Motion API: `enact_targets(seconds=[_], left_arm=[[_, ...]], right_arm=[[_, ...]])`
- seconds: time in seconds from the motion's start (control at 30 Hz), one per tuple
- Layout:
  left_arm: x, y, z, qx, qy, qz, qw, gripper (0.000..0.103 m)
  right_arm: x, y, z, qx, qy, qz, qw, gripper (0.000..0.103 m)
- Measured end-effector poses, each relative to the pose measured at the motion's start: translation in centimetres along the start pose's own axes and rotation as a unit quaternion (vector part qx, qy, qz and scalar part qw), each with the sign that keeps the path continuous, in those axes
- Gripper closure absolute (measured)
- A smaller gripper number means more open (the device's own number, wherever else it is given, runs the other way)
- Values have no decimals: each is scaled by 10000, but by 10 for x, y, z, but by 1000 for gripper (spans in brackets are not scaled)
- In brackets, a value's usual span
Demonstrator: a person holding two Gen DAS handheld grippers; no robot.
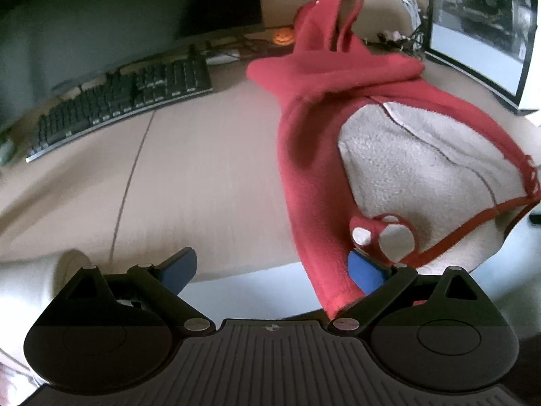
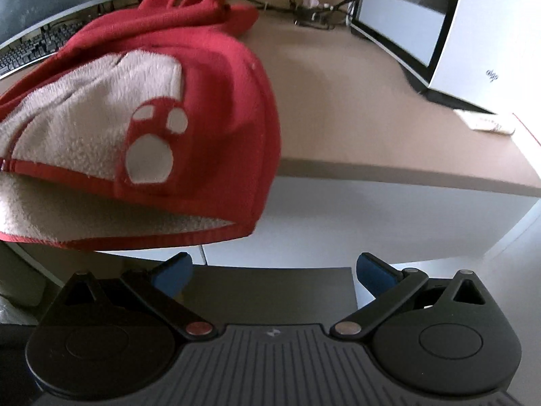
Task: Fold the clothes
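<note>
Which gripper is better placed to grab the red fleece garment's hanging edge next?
Probably left. The left gripper is open, with the red fleece garment hanging beside its right finger. The right gripper, also open, sits below and apart.

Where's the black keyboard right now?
In the left wrist view the black keyboard lies at the far left of the tan desk, left of the red fleece garment, below a dark monitor.

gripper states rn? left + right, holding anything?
Left gripper: open, holding nothing; the red fleece garment drapes against its right finger, not clamped.
Right gripper: open, empty; the garment hangs off the desk edge just ahead.
</note>
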State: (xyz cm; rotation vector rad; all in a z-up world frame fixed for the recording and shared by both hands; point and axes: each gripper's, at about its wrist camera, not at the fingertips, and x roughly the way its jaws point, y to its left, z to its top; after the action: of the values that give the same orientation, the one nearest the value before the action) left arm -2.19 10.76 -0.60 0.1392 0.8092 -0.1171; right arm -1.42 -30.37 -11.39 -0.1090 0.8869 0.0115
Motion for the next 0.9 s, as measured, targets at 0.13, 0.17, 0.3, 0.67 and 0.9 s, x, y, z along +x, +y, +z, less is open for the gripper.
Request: enact_targets(seconds=[0.13, 0.17, 0.3, 0.67, 0.9], left_arm=[[-2, -7, -3, 88, 68, -44, 9999, 4], [-3, -8, -3, 97, 67, -34, 9999, 4], [-11, -13, -1, 128, 8, -21, 9999, 4], [-20, -26, -10, 664, 212, -792, 9944, 4], [-2, -33, -10, 880, 202, -108, 9959, 4]], right_arm=[[-3, 5, 9, 62, -256, -118, 9996, 0], [-7, 4, 12, 113, -395, -150, 9990, 0], [-26, -7, 25, 448, -780, -379, 9952, 0], [-42, -14, 60, 521, -1341, -525, 9882, 0], [-42, -20, 52, 401, -1276, -564, 9894, 0]])
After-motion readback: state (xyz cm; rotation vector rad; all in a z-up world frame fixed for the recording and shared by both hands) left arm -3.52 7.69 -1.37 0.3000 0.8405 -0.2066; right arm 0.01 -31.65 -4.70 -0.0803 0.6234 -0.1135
